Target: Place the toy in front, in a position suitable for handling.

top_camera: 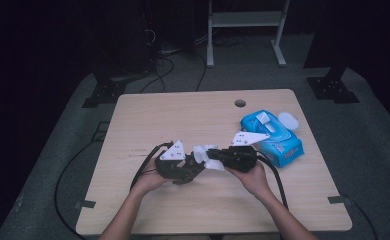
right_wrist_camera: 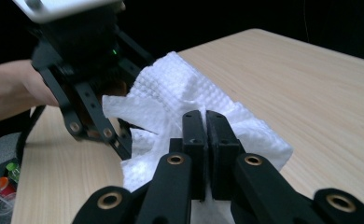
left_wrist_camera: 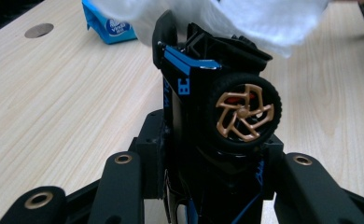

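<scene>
Left gripper view had the toy car (left_wrist_camera: pixel 217 112) stood on end, clamped in the left gripper (left_wrist_camera: pixel 208 186) above the table (left_wrist_camera: pixel 54 116), gold wheel outward, presumably so its body could be wiped. The right gripper (right_wrist_camera: pixel 206 140), jaws pinched together on a white wipe (right_wrist_camera: pixel 171 102), pressed it to the car; the wipes pack (top_camera: pixel 273 137) lay nearby.

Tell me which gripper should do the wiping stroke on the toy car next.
Right. The right gripper is shut on the white wipe, which already lies against the toy car. The left gripper is busy clamping the car, so it should probably just hold it steady.
</scene>
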{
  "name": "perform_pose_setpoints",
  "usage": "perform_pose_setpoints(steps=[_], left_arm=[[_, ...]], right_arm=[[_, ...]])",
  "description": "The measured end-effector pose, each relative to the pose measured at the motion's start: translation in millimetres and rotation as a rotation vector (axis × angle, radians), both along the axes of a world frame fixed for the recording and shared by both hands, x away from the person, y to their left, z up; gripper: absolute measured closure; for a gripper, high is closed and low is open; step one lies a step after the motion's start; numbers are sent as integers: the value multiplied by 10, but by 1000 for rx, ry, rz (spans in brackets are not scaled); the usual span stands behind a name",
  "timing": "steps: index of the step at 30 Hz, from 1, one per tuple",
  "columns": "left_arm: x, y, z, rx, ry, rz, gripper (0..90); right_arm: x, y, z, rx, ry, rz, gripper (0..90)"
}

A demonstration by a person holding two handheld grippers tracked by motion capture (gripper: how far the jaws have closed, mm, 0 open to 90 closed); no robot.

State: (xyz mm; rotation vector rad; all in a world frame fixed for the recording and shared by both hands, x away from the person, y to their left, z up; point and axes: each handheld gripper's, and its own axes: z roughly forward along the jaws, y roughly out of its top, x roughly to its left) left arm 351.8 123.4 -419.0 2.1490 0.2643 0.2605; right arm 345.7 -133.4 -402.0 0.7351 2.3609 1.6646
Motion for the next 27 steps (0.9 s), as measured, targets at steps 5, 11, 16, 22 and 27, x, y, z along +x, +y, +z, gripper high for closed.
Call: perform_pose_setpoints(steps=[5, 11, 16, 22, 27], left_arm=[[2, 12, 5, 10, -3, -1, 572], [16, -15, -9, 12, 1, -2, 572], [20, -56, 0, 27, -6, -3, 572], [30, -109, 13, 47, -7, -14, 572], [82, -106, 2, 45, 28, -19, 572]], right_arm=[[21, -32, -103, -15, 23, -9, 869], [22, -40, -103, -34, 26, -12, 869], [3, -20, -17, -18, 6, -3, 870], [-43, -2, 79, 3, -21, 9, 869], [15, -103, -112, -18, 33, -19, 869]])
